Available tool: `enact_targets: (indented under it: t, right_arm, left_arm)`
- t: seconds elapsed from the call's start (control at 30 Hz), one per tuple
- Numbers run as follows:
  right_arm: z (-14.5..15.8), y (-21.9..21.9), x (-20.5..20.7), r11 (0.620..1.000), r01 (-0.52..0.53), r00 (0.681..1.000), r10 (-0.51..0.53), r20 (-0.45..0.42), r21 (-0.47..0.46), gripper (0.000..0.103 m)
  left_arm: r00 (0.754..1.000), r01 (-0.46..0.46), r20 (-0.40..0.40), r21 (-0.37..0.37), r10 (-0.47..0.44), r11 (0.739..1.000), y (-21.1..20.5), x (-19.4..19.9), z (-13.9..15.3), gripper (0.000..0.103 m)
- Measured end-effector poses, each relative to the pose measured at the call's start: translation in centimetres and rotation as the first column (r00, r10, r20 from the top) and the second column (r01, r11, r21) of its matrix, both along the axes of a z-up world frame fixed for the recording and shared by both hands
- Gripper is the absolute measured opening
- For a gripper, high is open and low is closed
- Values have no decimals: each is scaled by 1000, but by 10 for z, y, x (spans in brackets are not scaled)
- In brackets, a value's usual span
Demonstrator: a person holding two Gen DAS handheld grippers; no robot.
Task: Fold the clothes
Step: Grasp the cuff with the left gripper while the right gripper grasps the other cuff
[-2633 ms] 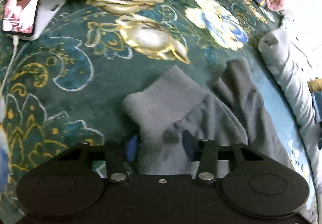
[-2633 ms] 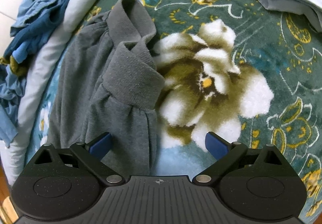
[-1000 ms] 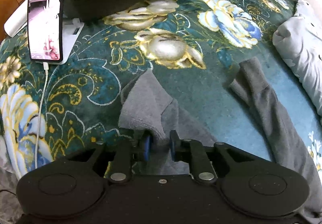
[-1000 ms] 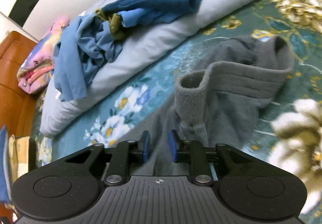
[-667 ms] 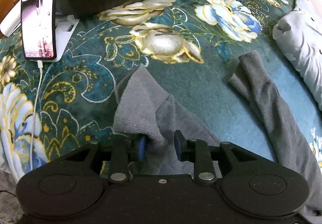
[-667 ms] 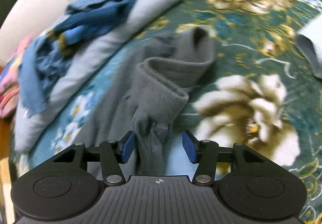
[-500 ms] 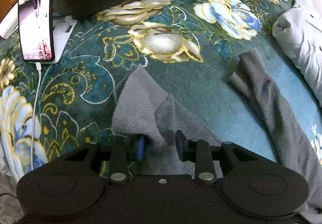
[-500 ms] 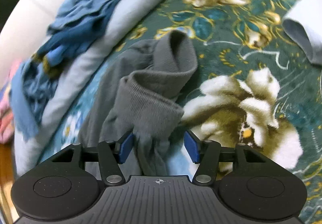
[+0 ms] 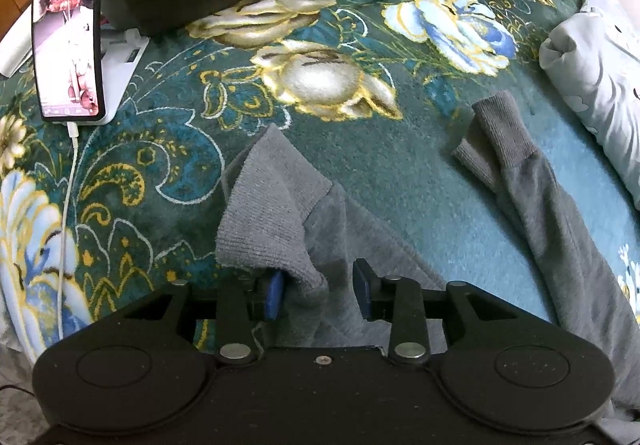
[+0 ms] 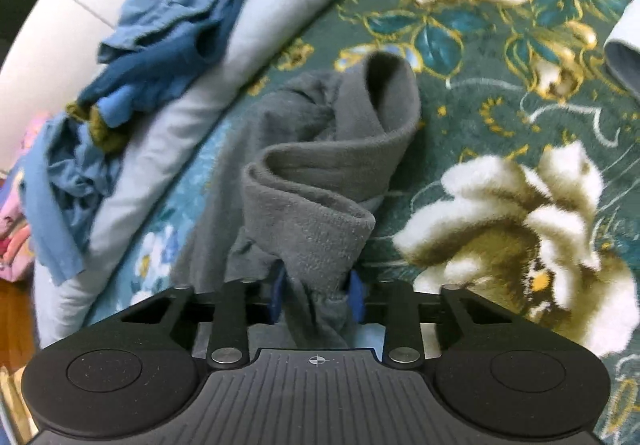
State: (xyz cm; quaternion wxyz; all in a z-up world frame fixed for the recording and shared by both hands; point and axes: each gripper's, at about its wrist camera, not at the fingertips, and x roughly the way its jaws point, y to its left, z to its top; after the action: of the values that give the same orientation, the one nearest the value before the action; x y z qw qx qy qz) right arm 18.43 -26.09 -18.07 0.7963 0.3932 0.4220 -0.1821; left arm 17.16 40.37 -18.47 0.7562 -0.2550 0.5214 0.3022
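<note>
The grey knitted sweater (image 9: 560, 229) runs out of frame at the bottom right. The pile of crumpled blue clothes (image 10: 160, 45) is motion-blurred. The lit phone screen's (image 9: 68, 25) content is unreadable.

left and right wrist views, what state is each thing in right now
left tongs: open, grey cuff lying between them
right tongs: shut on the other cuff
grey garment: spread out, unfolded
phone: screen lit, cable plugged in
blue clothes: crumpled heap on the pale bedding

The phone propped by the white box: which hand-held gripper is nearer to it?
Left. The left hand-held gripper has the phone ahead to its left, across the floral blanket. The right hand-held gripper view shows no phone.
</note>
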Motion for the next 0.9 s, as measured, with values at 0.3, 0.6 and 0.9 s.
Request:
enact_targets:
  t: [0.3, 0.6, 0.9]
  right_arm:
    - [32, -12, -86, 990, 121, 991, -125, -50, -68, 15]
    - [10, -24, -133, 970, 228, 954, -241, -178, -87, 14]
    - [10, -32, -135, 968, 223, 948, -243, -206, -117, 15]
  left_arm:
    - [1000, -8, 18, -21, 9, 1000, 2, -6, -2, 37]
    - [999, -31, 44, -49, 33, 998, 8, -23, -5, 38]
    - [993, -70, 92, -98, 79, 993, 19, -49, -6, 12]
